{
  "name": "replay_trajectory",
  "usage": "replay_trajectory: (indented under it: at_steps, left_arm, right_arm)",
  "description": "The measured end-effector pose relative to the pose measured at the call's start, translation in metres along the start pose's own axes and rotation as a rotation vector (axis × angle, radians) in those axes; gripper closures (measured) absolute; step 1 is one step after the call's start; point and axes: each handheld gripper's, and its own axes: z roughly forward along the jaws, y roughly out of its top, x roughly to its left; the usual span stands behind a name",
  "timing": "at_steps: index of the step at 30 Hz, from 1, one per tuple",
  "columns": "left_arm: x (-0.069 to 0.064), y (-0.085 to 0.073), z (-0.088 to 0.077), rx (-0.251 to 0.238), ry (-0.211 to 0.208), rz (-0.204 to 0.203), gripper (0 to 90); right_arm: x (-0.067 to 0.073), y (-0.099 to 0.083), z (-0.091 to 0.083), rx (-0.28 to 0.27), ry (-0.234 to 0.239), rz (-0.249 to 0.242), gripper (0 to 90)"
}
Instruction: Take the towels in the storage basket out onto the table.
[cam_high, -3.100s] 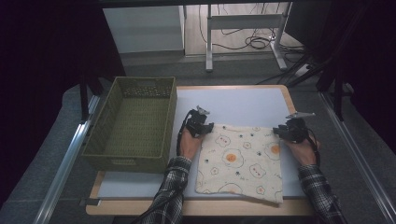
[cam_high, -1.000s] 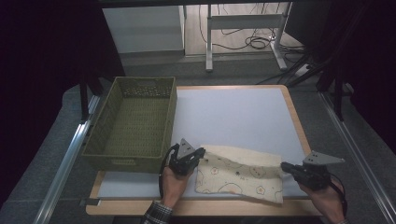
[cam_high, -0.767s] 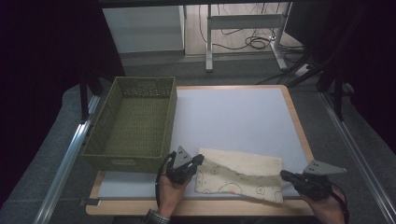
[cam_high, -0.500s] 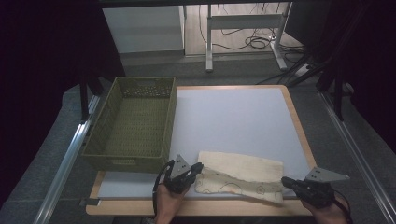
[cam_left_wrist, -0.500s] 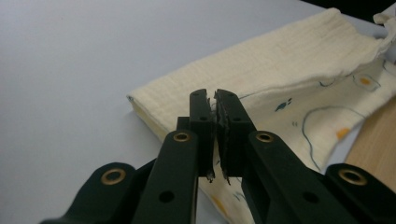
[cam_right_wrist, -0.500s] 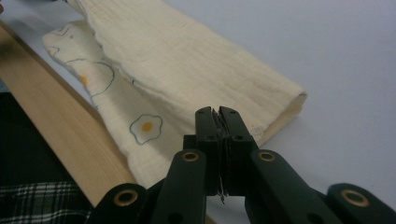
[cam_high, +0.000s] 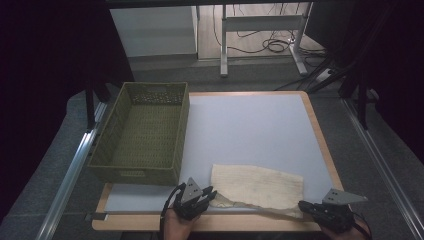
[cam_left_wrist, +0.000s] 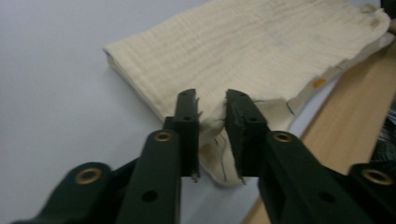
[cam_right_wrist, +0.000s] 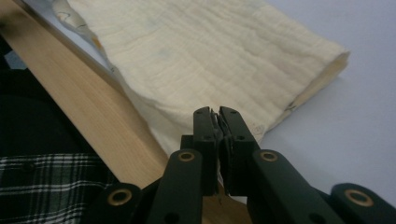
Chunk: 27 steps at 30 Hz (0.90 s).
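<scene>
A green woven basket (cam_high: 142, 132) is seen at the left of the high view, on the white table (cam_high: 250, 130). At bottom centre-left, the left gripper (cam_high: 206, 196) is placed at the near left corner of the folded cream cloth (cam_high: 260, 186). In the left gripper view its jaws are parted a little, with a bunched cloth corner (cam_left_wrist: 212, 128) lying between them. The cloth is spread along the table's near edge, lower centre to lower right. At bottom right, the right gripper (cam_high: 307, 206) is pressed together on the cloth's near right corner (cam_right_wrist: 217, 119).
</scene>
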Motion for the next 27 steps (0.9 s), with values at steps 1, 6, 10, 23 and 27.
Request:
replay_trajectory:
  at_steps: [1,6,10,23,27]
  left_arm:
    - [0.0,-0.002,-0.004,0.004,-0.004,-0.006,66.9]
    - [0.0,-0.001,-0.02,-0.012,-0.006,-0.011,56.0]
    - [0.006,0.005,-0.023,-0.021,0.022,-0.004,50.8]
    - [0.026,0.044,0.033,0.009,0.045,-0.044,51.0]
    - [0.03,0.055,0.047,0.016,0.07,-0.043,53.5]
  right_arm:
    - [0.002,0.0,-0.002,-0.006,0.006,0.001,80.5]
    - [0.003,0.007,-0.014,-0.029,0.001,-0.006,73.4]
    - [0.0,0.012,-0.021,-0.036,-0.025,-0.011,68.9]
    - [-0.033,0.029,0.001,-0.056,-0.107,0.023,66.2]
    - [-0.041,0.037,0.009,-0.069,-0.128,0.026,65.1]
